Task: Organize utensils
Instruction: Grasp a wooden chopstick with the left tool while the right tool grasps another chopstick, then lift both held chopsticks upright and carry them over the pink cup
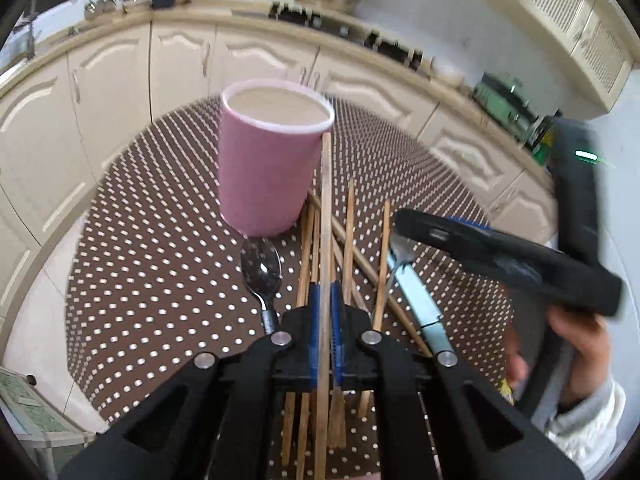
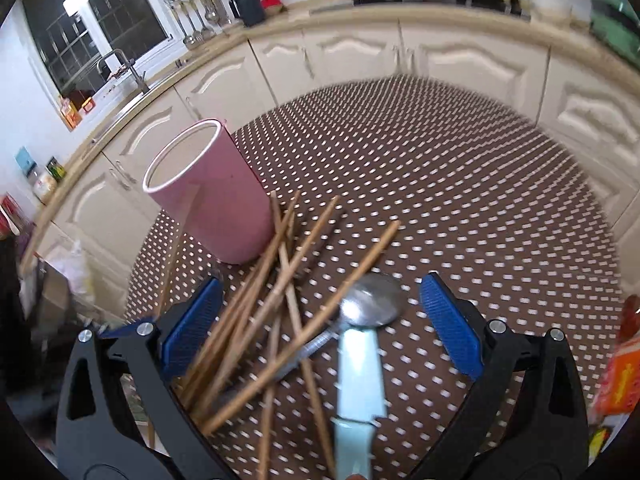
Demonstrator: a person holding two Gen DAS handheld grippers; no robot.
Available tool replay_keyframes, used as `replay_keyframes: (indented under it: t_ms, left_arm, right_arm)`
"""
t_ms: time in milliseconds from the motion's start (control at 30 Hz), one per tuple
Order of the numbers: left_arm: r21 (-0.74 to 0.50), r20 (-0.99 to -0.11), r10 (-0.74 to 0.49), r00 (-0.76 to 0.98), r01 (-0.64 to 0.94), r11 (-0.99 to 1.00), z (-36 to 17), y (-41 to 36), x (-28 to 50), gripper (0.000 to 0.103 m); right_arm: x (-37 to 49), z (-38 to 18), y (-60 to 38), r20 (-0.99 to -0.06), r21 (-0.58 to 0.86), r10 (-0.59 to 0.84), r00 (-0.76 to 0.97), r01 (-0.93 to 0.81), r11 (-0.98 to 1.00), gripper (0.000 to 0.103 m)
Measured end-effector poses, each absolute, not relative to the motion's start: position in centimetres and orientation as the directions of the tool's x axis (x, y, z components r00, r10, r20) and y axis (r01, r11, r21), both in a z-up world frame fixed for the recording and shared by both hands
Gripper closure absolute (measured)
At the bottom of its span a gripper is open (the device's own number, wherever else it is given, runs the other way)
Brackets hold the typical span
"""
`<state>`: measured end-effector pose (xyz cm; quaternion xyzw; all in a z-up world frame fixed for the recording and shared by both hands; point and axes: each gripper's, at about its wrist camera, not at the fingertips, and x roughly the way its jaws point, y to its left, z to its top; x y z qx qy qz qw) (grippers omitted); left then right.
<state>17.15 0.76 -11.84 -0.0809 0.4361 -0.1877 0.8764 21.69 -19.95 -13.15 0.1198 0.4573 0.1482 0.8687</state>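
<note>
A pink cup (image 1: 268,168) stands on the dotted brown table; it also shows in the right wrist view (image 2: 216,200). My left gripper (image 1: 325,292) is shut on one wooden chopstick (image 1: 326,208), whose tip reaches the cup's rim. Several loose chopsticks (image 1: 350,232) lie beside the cup, also seen in the right wrist view (image 2: 276,300). A metal spoon (image 1: 262,268) lies to their left. A pale blue-handled spoon (image 2: 360,360) lies between the open fingers of my right gripper (image 2: 320,320), which is seen from the side in the left wrist view (image 1: 408,224).
The round table with its dotted cloth (image 2: 460,200) is ringed by cream kitchen cabinets (image 2: 360,52). An orange packet (image 2: 620,380) sits at the table's right edge. A sink and window (image 2: 100,40) are far left.
</note>
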Motion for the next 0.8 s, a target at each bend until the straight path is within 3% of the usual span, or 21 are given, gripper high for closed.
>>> replay_keyframes:
  t_ms: [200,300,367,567,633,700,800]
  left_arm:
    - [-0.307,-0.633,-0.399,0.663,0.259,0.916,-9.1,3.3,14.0,0.098]
    - [-0.296,-0.577,-0.381,0.722,0.249,0.922,-7.8,4.6,12.9,0.098]
    - [-0.303,-0.549,-0.376,0.747,0.242,0.922,-7.3,4.9,12.6,0.098]
    - [-0.285,-0.502,-0.334,0.797,0.212,0.935,-5.5,5.0,13.3,0.098]
    - [-0.280,-0.478,-0.328,0.815,0.213,0.936,-4.6,5.1,13.6,0.098]
    - [-0.273,-0.461,-0.320,0.828,0.211,0.939,-4.0,4.7,14.0,0.098]
    - [-0.257,-0.440,-0.306,0.844,0.208,0.944,-3.4,4.4,14.7,0.098]
  right_arm:
    - [24.0,-14.6,-19.1,-0.776,0.445,0.445,0.446,-0.113,0.889,0.049]
    - [24.6,-15.1,-18.7,-0.782,0.470,0.465,0.414,-0.097,0.877,0.058]
    - [25.0,-15.0,-18.3,-0.787,0.472,0.469,0.401,-0.098,0.876,0.069]
    - [26.3,-15.6,-17.4,-0.801,0.487,0.481,0.355,-0.080,0.870,0.072]
    - [26.6,-16.0,-17.3,-0.803,0.491,0.485,0.346,-0.076,0.868,0.077]
    - [26.7,-16.2,-17.3,-0.791,0.511,0.504,0.347,-0.079,0.856,0.091]
    - [26.6,-16.1,-17.2,-0.774,0.524,0.522,0.357,-0.100,0.846,0.093]
